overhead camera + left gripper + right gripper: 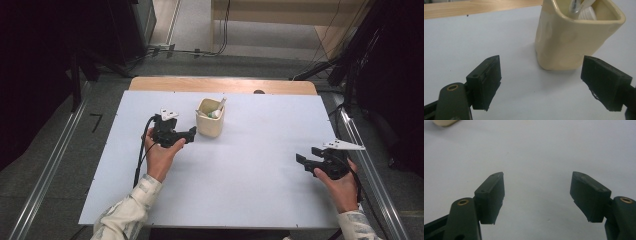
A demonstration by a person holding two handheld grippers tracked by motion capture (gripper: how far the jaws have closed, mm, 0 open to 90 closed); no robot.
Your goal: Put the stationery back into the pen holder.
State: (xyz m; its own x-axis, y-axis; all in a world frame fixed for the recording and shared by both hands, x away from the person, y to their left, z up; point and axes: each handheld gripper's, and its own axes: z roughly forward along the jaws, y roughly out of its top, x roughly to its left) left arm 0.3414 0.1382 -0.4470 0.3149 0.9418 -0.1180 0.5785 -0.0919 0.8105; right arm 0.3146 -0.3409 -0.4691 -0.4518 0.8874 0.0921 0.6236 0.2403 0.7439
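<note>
left gripper (192, 133) fingers released just beside upright cream cup (209, 123) holding pens (220, 105); right gripper (301, 161) released, well apart on white counter (250, 165).

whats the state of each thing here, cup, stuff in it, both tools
cream cup: upright on the white table, nothing gripping it
items in the cup: standing inside, leaning against the rim; what they are is unclear
left tool: open, jaws wide, pointing at the cup just short of it, nothing between them
right tool: open, nothing between the jaws, low over bare table far from the cup
</note>
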